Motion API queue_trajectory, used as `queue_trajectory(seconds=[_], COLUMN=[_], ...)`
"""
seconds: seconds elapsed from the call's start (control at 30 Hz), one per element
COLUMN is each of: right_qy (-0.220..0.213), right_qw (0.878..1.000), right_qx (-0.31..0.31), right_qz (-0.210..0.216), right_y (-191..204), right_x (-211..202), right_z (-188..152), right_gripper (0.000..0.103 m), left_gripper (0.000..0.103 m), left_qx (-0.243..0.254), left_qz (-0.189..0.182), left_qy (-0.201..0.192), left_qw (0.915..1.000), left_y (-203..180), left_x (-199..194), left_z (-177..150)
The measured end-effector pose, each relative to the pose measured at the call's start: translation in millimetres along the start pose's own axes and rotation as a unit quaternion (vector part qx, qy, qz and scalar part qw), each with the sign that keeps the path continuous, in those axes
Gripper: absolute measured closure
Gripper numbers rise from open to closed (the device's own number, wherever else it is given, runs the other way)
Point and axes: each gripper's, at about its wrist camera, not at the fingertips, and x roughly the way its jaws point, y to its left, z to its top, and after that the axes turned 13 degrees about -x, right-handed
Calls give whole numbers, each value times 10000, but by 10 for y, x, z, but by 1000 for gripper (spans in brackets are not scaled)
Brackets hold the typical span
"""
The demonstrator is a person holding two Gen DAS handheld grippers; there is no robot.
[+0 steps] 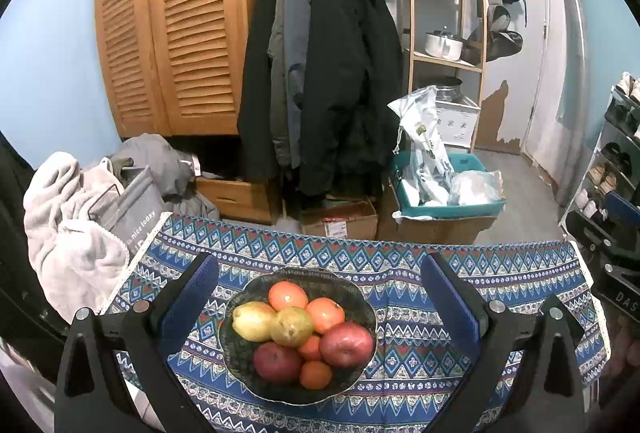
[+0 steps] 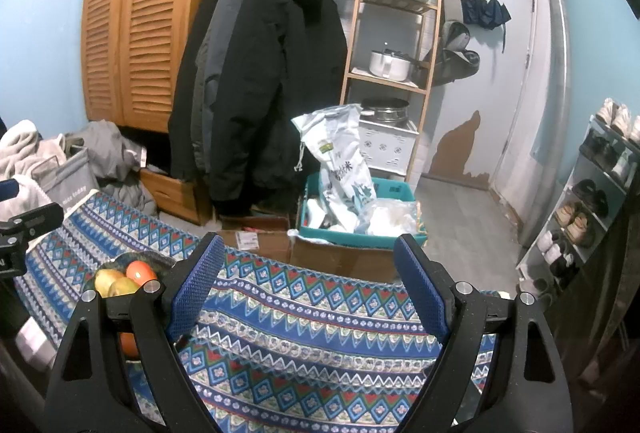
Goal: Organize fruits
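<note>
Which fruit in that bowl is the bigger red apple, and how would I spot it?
Find the dark bowl on the blue patterned tablecloth. The bigger red apple sits at its right edge, beside the oranges; the other red apple lies lower left and looks darker.

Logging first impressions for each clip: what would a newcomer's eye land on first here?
Most striking is the dark bowl heaped with oranges, pears and red apples, centred on the blue patterned tablecloth between the open fingers of the left gripper. Behind the table, black coats hang beside a louvred wooden wardrobe. The right gripper, also open, faces bare cloth, the bowl at its left.
</note>
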Motion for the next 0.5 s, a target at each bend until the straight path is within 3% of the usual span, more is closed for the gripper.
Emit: queue_trajectory(seconds=[0.5], right_qy=[8], right_qw=[10000], right_qx=[-17], right_qz=[-13], right_y=[-31], right_x=[-17], right_z=[-23], right_gripper=[18], left_gripper=[1], left_qx=[15], left_qz=[141], left_qy=[89], left_qw=[9999], left_y=[-18], left_x=[33], left_z=[2])
